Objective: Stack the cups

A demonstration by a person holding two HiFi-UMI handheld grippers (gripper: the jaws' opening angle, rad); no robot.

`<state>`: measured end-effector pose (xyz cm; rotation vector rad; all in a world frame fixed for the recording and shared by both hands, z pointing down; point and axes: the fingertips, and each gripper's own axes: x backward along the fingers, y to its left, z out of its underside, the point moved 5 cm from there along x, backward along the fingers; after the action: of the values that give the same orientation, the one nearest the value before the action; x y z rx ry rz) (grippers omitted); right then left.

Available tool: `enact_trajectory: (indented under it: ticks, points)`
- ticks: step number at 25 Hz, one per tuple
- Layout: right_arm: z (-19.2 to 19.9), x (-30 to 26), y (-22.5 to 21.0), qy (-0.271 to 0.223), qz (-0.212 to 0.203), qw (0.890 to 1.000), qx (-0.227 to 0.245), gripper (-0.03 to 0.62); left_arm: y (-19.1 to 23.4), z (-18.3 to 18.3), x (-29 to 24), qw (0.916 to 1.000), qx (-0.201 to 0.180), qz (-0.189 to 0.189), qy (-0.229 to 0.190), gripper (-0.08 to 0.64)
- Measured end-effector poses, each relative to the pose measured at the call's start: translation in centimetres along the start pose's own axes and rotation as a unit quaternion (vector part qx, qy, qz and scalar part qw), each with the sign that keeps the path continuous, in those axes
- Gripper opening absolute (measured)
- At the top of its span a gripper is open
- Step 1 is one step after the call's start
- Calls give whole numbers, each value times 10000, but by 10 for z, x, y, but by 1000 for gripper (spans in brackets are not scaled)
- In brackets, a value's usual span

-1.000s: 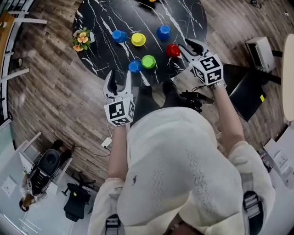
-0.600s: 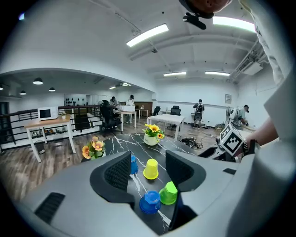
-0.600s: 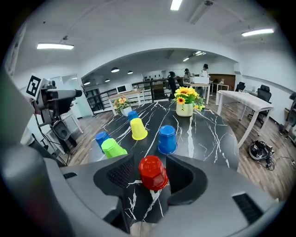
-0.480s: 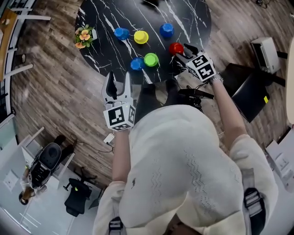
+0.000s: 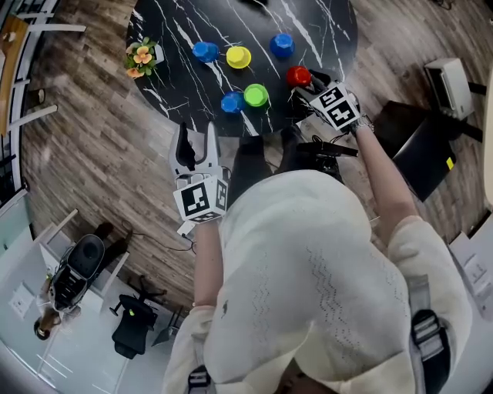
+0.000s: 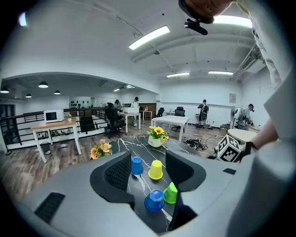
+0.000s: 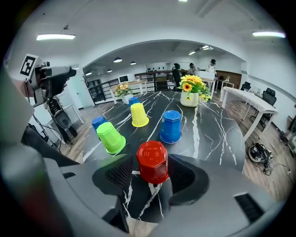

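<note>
At the black table's point(image 5: 327, 23) near edge the right gripper point(image 5: 306, 86) has dropped, its jaws just widened. They straddle the upturned red cup point(image 7: 153, 161) there without pinching it. The left gripper point(image 5: 196, 135) hangs off that edge, jaws apart and empty. A squeeze and lift look due next.

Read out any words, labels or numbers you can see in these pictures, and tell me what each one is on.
No text here can be read outright.
Red cup: raised lettering on its upturned base, too blurred to read.
Marker cubes: black-and-white square patterns only, no letters.
Wall sign: too small to read.
</note>
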<state>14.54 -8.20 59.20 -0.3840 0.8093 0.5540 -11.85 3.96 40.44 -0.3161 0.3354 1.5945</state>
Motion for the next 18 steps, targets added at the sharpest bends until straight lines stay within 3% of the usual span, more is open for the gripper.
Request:
enact_trajectory:
  ticks: [11, 18]
  points:
    - [-1, -8, 3, 8, 145, 9997, 171, 221, 10, 6, 11, 9998, -4, -201, 46, 255]
    - [-10, -10, 14, -86, -107, 9992, 375, 221, 12, 12, 17, 9996, 7, -273, 84, 253]
